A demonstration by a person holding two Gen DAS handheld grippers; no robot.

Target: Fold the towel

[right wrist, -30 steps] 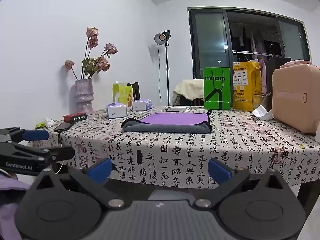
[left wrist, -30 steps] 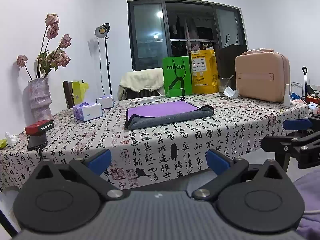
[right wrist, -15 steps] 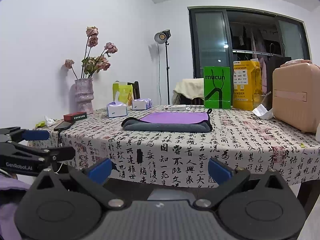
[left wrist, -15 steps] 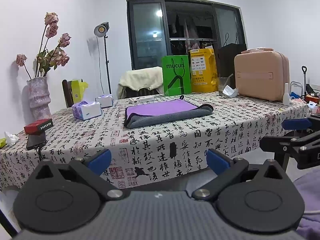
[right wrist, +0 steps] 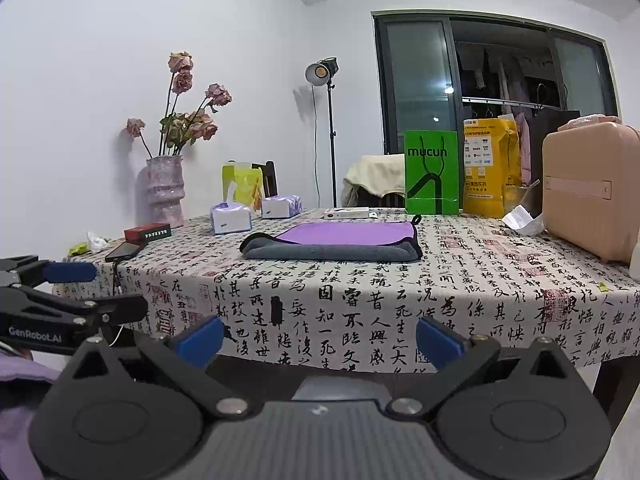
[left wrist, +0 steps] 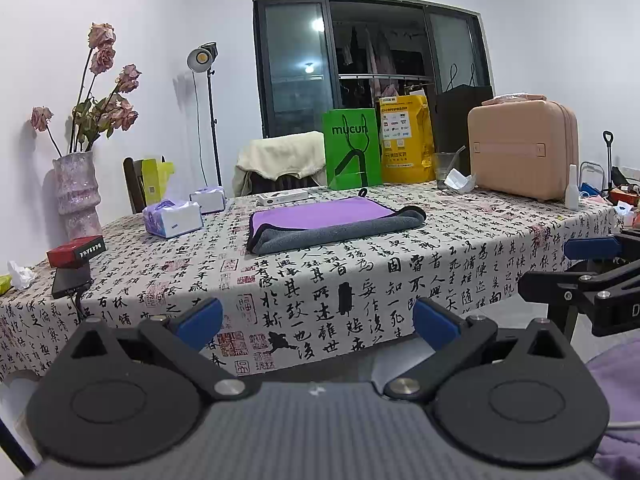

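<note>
Table [left wrist: 460, 240] w/ calligraphy-print cloth fills mid-frame in both views; seen from just off its front edge. Pink hard case [left wrist: 524, 152] stands at the far right of the tabletop; yellow bag [left wrist: 406, 140] & green "mucun" bag [left wrist: 352, 148] upright at the far edge, side by side. Pale vase [left wrist: 78, 194] w/ dried roses on the left end. Towel [left wrist: 328, 224] lies flat near the table's centre, in front of the green bag: purple face up, grey underside showing along the near edge and rolled up at the right corner; black hang loop at its far right corner; nothing touching it. Two tissue boxes [left wrist: 174, 218] left of the towel, apart from it; red box [left wrist: 76, 251] & dark phone [left wrist: 71, 282] near the left edge; small white bottle [left wrist: 573, 188] beside the case.

Left gripper [left wrist: 318, 322] low, short of the table edge, jaws spread wide, holding nothing; blue fingertips [left wrist: 200, 320] well apart. Right gripper [right wrist: 320, 338] likewise off the front edge, jaws wide, empty; both well apart from the towel. Each gripper shows at the side of the other's view.
</note>
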